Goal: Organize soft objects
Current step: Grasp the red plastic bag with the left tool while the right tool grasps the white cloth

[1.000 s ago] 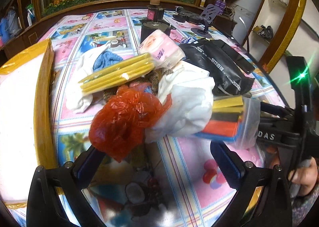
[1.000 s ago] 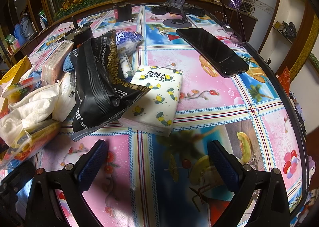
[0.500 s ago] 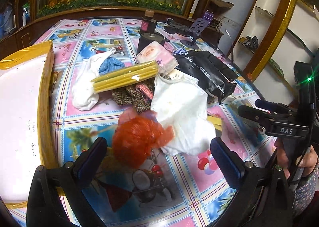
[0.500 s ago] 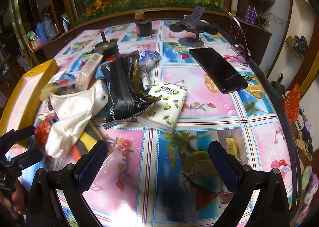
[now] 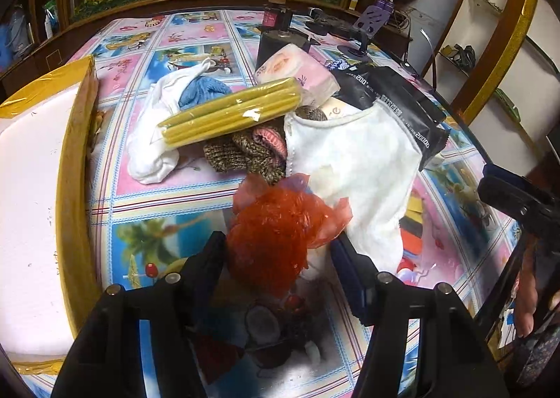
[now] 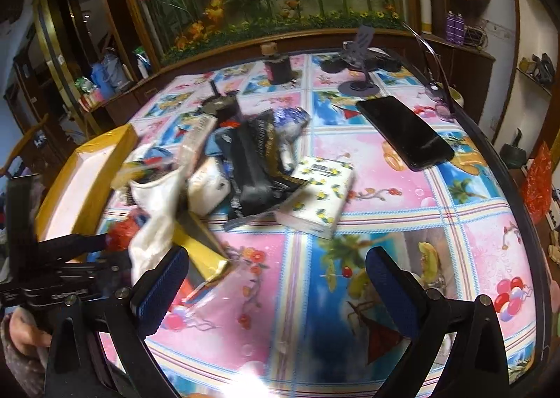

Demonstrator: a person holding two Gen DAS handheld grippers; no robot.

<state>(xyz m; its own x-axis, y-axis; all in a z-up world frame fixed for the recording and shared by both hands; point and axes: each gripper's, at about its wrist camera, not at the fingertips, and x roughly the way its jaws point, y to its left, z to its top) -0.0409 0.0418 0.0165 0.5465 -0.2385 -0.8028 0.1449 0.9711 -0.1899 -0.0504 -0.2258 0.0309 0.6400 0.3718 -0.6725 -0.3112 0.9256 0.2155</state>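
The crumpled red-orange plastic bag [image 5: 276, 240] lay near the worktop's [image 6: 402, 188] near edge, at the front of the heap of soft things, and it sat squarely between the fingers of the left hand-held gripper [image 5: 280, 258]. The jaws were closing on it, and the pads looked to be touching the crinkled film on both sides, probably because a loose bag has to be pinched at its bulk to be lifted at all. Just behind it, a white cloth pouch [image 5: 353, 167] sagged toward the near edge over a clear packet of yellow, black and orange sponges [image 6: 203, 251]. A brown knitted item with a pink cuff [image 5: 252, 149] lay under a wrapped pack of yellow cloths [image 5: 231, 111]. Toward the left edge stood a white foam tray bound in yellow tape [image 5: 31, 188], likely the place meant for sorted items.

The right hand-held gripper [image 6: 276, 289] hung open and empty over bare patterned oilcloth, seemingly held clear so the left had room.

A black foil pouch [image 5: 395, 100] carried "200" and what seemed "2000" in white; its other characters were too small to read. A white tissue pack with a lemon print [image 6: 318, 198] bore a dark label that was blurred.
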